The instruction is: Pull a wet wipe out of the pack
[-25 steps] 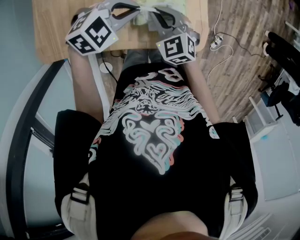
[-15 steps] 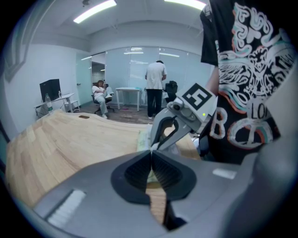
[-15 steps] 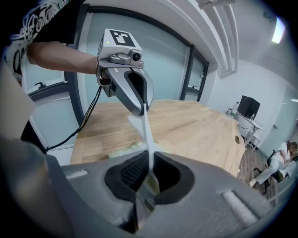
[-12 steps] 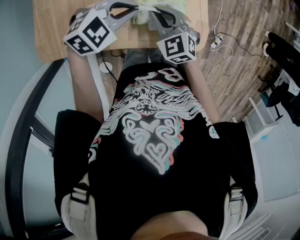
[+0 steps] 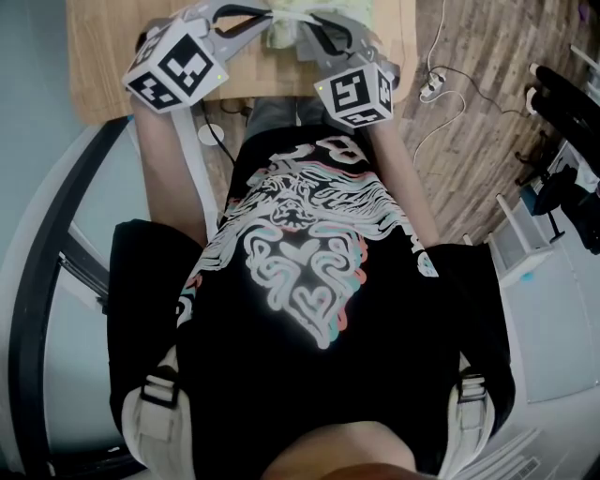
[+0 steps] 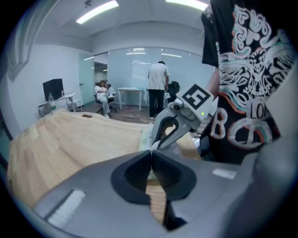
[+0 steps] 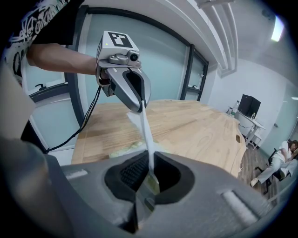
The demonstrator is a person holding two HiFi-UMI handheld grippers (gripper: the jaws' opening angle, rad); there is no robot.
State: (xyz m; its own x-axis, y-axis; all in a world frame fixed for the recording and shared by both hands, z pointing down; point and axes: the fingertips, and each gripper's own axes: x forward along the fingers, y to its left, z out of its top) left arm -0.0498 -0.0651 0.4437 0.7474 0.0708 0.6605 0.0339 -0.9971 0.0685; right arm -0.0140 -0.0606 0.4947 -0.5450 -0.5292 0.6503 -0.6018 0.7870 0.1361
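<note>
Across the last second almost nothing has shifted in the head view. The left gripper [image 5: 255, 17] sits where it was over the near edge of the wooden table [image 5: 103, 56], its marker cube nudged only a trace. The pale green pack [image 5: 281, 26] still lies on the table between the two tools, and the right gripper [image 5: 314, 36] holds its place too. That stillness suggests the pull is paused at full stretch rather than just starting. What seems left is to lift the sheet clear, or to let one end go. The left gripper's jaws are pressed together, and the right gripper view shows the top end of the wet wipe [image 7: 145, 135] nipped at their tip. From there the wipe runs down as a thin, taut white band, seen nearly edge-on, with no sag along it. A looser white flap hangs under the left gripper towards the pack, which shows as a pale green sliver on the table just below the band. Whether that flap is still caught in the pack's opening cannot be told. The lower end of the wipe goes in between the right gripper's jaws, which are closed onto it, with a slightly darker fold showing past the pads.
</note>
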